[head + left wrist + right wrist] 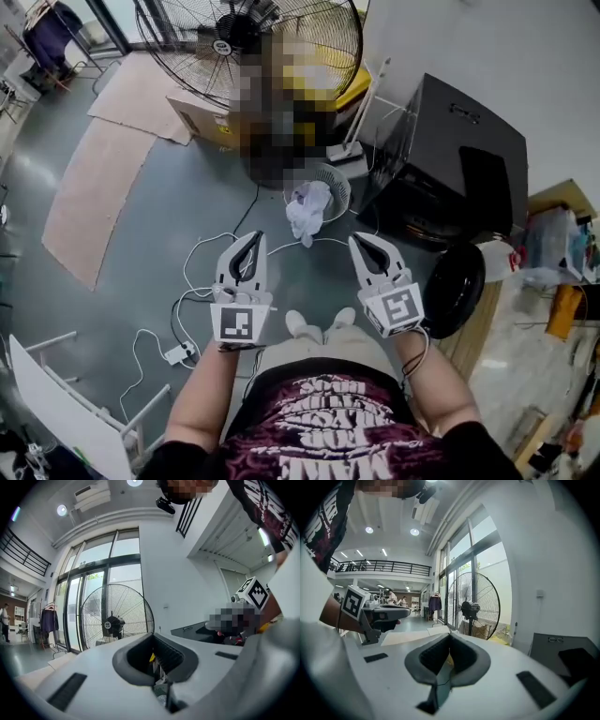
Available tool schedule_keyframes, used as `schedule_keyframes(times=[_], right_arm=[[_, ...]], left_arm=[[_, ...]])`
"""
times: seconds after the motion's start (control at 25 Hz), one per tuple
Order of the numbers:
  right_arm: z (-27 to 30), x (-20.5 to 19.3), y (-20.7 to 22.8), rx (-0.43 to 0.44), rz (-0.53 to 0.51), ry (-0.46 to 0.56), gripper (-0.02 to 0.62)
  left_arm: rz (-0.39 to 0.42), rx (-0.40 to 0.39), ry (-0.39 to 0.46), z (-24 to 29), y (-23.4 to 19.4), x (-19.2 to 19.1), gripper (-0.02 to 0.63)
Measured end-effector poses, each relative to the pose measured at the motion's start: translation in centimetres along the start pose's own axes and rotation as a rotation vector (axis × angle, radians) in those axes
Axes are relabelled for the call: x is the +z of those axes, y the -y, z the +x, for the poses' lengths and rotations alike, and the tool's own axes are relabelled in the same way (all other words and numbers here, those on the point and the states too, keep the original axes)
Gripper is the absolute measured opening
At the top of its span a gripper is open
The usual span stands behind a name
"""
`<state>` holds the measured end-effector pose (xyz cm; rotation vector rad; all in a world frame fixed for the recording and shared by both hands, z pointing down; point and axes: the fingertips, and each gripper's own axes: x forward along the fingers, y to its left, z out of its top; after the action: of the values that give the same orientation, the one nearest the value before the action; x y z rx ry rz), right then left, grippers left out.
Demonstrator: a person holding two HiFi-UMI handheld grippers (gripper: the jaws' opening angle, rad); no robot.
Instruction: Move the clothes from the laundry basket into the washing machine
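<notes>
A white laundry basket (336,180) stands on the grey floor ahead of me, with a white garment (308,212) hanging over its near rim. To its right is the black washing machine (457,155), its round dark door (456,285) swung open at the near side. My left gripper (252,236) and right gripper (357,240) are held side by side in front of my body, short of the basket. Both are shut with nothing between the jaws. The left gripper (152,638) and right gripper (450,638) point level toward the fan; the machine's top (562,651) shows at the right.
A large floor fan (251,37) stands behind the basket, beside a cardboard box (199,116). White cables and a power strip (178,353) lie on the floor at the left. A white rack (66,398) is at the lower left, and clutter (553,253) lies right of the machine.
</notes>
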<state>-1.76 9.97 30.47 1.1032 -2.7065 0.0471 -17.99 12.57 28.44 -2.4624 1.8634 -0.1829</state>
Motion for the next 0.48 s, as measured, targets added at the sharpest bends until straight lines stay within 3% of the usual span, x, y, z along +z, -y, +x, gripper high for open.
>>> schedule_keyframes(times=[0.48], right_arm=[[4.6,-4.9,4.9,0.065,-0.026,-0.061,0.006]], left_arm=[[0.008,0.060,-0.073,5.2,1.1,-3.8,0.005]])
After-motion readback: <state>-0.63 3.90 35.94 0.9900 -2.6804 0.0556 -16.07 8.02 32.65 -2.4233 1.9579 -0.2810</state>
